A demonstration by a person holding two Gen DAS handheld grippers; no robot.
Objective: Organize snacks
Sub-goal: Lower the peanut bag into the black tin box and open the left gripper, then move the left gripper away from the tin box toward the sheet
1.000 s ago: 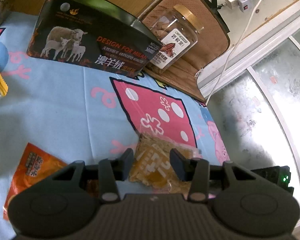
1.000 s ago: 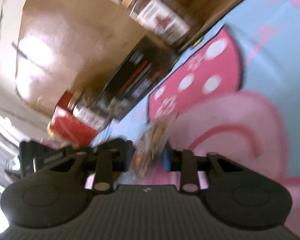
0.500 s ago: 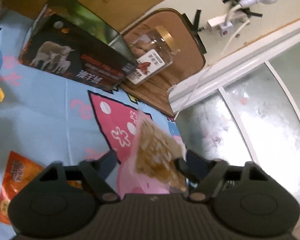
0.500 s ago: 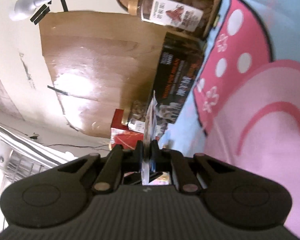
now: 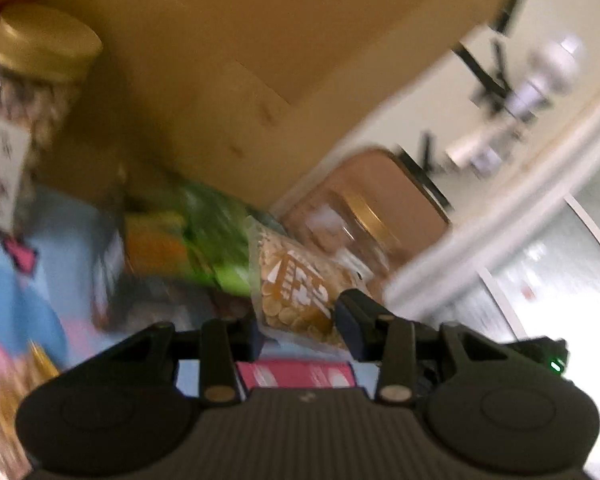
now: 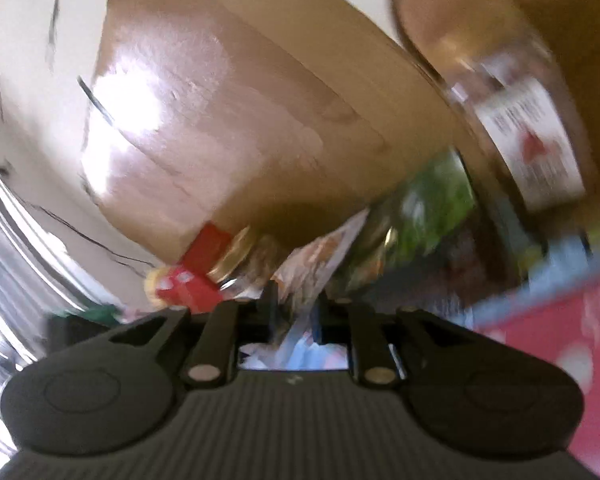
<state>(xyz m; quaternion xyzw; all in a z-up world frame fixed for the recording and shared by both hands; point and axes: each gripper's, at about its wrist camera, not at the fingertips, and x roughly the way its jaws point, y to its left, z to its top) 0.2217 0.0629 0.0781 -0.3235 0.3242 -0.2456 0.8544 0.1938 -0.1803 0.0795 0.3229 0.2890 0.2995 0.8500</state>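
A clear snack bag of small golden crackers [image 5: 296, 288] hangs upright in front of my left gripper [image 5: 300, 326], whose jaws stand open on either side of it without pinching it. My right gripper [image 6: 294, 312] is shut on the same bag [image 6: 316, 260], seen edge-on between its fingers. Both views are blurred by motion. Behind the bag lies a dark box [image 5: 148, 280] with green and orange packets [image 5: 204, 240] in it.
A lidded clear jar of nuts [image 5: 356, 232] lies on a brown mat at the back; it also shows in the right wrist view [image 6: 532, 136]. Another gold-lidded jar [image 5: 24, 92] stands at left. A cardboard panel [image 5: 260, 60] rises behind. A red box [image 6: 188, 280] stands at left.
The right gripper has lifted the cracker bag off the cloth and carried it toward the dark box. The left gripper has opened, let go of the bag and swung up after it.
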